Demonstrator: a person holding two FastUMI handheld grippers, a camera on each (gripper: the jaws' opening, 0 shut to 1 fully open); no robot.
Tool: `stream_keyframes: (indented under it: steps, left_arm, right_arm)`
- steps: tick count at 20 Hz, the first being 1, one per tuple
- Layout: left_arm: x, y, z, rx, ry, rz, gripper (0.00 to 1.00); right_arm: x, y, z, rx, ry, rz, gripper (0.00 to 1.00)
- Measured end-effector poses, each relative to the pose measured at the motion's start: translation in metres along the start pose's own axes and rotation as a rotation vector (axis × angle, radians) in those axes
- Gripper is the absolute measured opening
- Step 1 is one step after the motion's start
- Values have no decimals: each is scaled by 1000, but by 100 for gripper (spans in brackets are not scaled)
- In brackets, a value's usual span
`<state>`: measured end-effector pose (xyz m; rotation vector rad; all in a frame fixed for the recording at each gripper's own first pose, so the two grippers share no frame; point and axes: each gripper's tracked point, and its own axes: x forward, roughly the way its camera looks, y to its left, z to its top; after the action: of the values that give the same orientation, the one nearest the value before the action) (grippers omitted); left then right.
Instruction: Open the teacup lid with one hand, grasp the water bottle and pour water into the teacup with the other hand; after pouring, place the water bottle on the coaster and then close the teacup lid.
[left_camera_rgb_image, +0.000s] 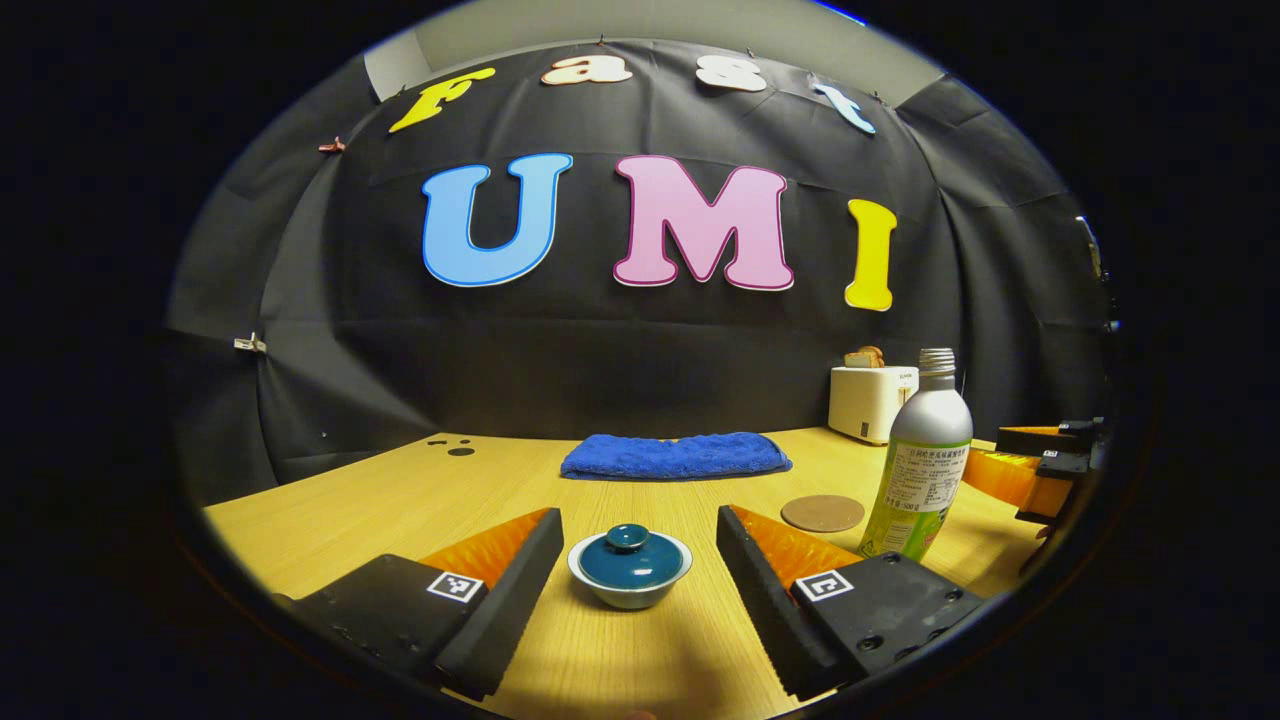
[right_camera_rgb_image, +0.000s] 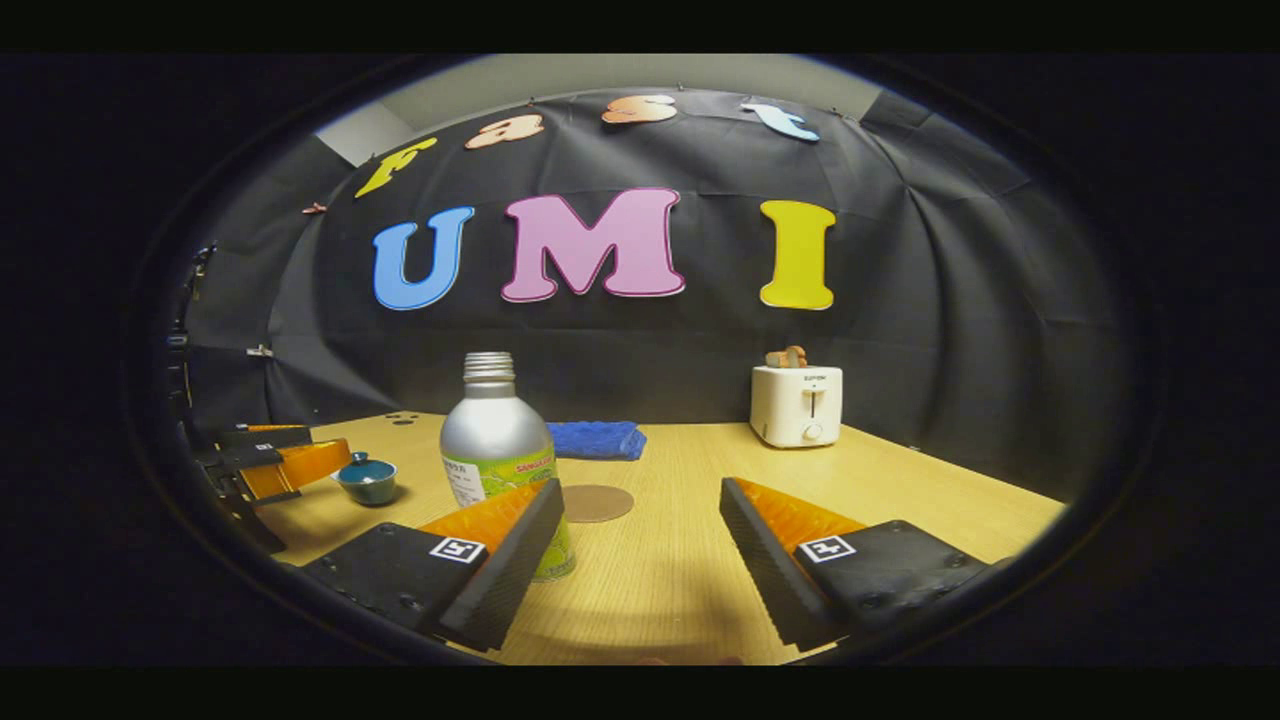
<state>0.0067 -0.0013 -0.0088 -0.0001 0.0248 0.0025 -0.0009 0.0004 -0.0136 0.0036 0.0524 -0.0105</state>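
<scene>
A small teacup with a dark blue lid and knob sits on the wooden table, straight ahead of my left gripper, which stands open with the cup just beyond its fingertips. The cup also appears far left in the right gripper view, next to the left gripper. A silver water bottle with a green label and no cap stands upright just left of my open right gripper, partly behind its left finger. A round brown coaster lies behind the bottle.
A folded blue towel lies at the back of the table. A white toaster with bread in it stands at the back right. The black cloth wall closes the far side.
</scene>
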Motion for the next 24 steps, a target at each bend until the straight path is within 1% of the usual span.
stream_keyframes:
  steps: [3, 4, 5, 8, 11, 15, 16, 17, 19, 21, 24]
  left_arm:
    - [0, 0, 0, 0, -1, 0, 98]
    - [1, 0, 0, 1, -1, -1, 98]
    - [1, 0, 1, 1, -1, -1, 98]
    - [1, -1, 0, 1, -1, -4, 98]
    - [1, -1, 1, 1, -1, -11, 98]
    - [3, -3, 1, 2, -4, -23, 98]
    - [6, -3, 0, 7, 2, -27, 98]
    - [10, -2, -2, 12, 13, -29, 97]
    - [21, 0, -8, 14, 46, -37, 98]
    - [31, 4, -12, 14, 83, -41, 96]
    - [46, 7, -19, 9, 129, -42, 89]
  right_arm:
    - [1, 0, 0, 0, 0, 0, 96]
    - [1, 0, 0, 0, 0, 0, 98]
    - [1, 1, -1, 0, 0, 0, 96]
    - [1, 2, 0, 1, 1, 7, 96]
    - [0, 4, 0, 2, -1, 17, 98]
    - [-1, -1, 0, 11, 0, 7, 98]
    - [-4, -1, 1, 26, 2, 11, 96]
    - [-7, -1, -1, 41, 9, 16, 98]
    - [-12, -3, -4, 44, 32, 20, 98]
    - [-21, -10, 2, 48, 27, 19, 98]
    - [-31, -16, 18, 38, -10, 12, 98]
